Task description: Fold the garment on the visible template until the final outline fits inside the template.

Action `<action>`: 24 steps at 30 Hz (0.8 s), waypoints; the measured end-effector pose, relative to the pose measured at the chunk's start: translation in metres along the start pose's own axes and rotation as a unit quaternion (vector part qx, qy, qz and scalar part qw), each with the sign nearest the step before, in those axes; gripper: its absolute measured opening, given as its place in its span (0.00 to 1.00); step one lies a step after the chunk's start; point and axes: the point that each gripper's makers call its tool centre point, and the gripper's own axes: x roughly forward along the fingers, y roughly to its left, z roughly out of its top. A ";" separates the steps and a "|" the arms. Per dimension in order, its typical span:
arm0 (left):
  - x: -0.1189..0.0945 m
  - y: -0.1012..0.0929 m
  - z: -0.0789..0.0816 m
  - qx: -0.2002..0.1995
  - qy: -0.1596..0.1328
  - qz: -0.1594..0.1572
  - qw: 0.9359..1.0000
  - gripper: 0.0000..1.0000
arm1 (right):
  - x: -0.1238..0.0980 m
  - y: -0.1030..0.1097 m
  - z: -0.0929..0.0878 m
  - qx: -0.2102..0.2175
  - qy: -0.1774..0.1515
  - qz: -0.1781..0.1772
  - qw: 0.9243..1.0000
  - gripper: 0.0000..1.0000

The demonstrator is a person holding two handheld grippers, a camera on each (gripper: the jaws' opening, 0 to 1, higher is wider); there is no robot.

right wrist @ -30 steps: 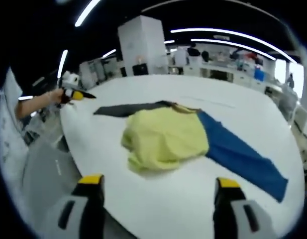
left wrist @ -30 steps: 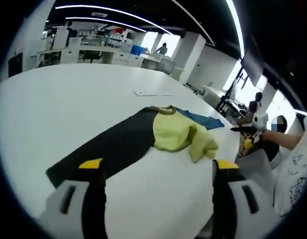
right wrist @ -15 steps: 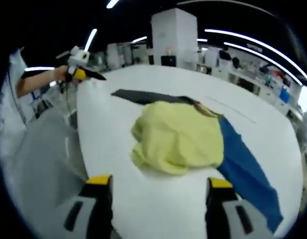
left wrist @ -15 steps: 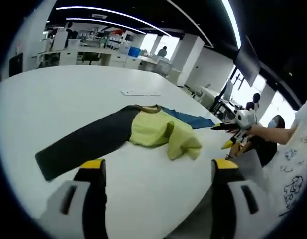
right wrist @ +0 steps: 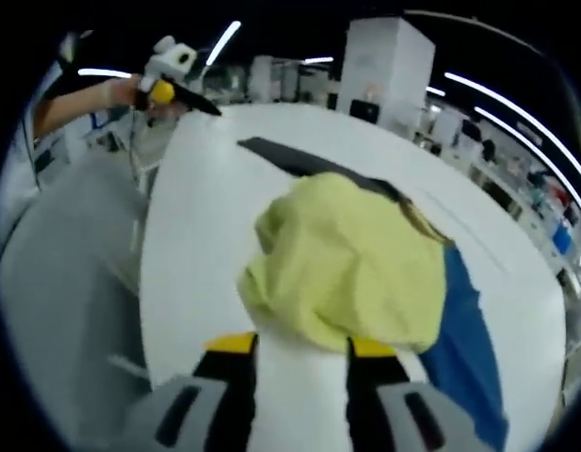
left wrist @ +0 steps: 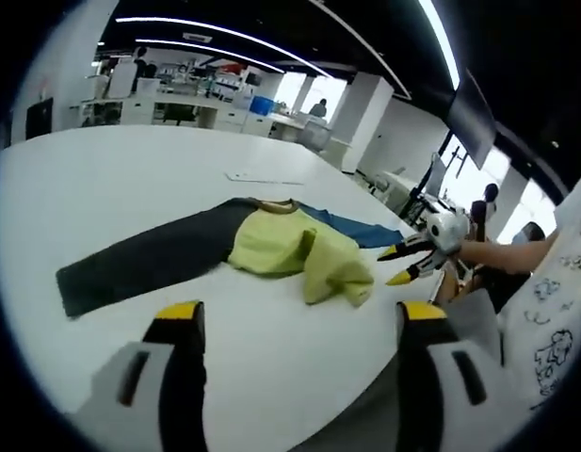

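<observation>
A long-sleeved garment lies crumpled on the white table (left wrist: 102, 179). Its yellow body (left wrist: 290, 250) is bunched up, with a dark sleeve (left wrist: 139, 264) stretched one way and a blue sleeve (left wrist: 361, 229) the other. My left gripper (left wrist: 299, 315) hovers open over the table's near edge, short of the dark sleeve. My right gripper (right wrist: 302, 347) is open with its jaws narrowed, its tips just short of the yellow body's (right wrist: 351, 259) near hem. Across the table a hand holds the right gripper (left wrist: 398, 266). The left gripper (right wrist: 182, 94) is also held by a hand.
A thin flat white sheet (left wrist: 262, 177) lies on the table beyond the garment. The blue sleeve (right wrist: 464, 330) runs toward the table's far side. Office desks and people stand in the background. The person's sleeve (left wrist: 554, 320) is at the table edge.
The right gripper has moved in close to the yellow hem and its jaws have drawn nearer together. The left gripper has stayed open, its view shifting slightly.
</observation>
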 end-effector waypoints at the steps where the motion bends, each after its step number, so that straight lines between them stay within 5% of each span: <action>1: 0.000 -0.002 -0.001 -0.003 -0.002 0.000 1.000 0.79 | 0.002 0.001 0.000 0.000 0.002 0.006 1.000 0.28; 7: -0.002 -0.010 -0.005 -0.014 -0.012 0.006 1.000 0.76 | 0.018 0.003 0.000 -0.023 0.011 0.024 0.999 0.18; 11: -0.002 -0.013 -0.008 -0.016 -0.012 0.011 1.000 0.76 | 0.020 -0.003 0.002 -0.030 0.020 0.025 0.999 0.00; 24: 0.000 -0.013 -0.006 -0.021 -0.022 0.008 1.000 0.74 | 0.012 -0.035 0.082 -0.040 -0.018 0.042 0.998 0.00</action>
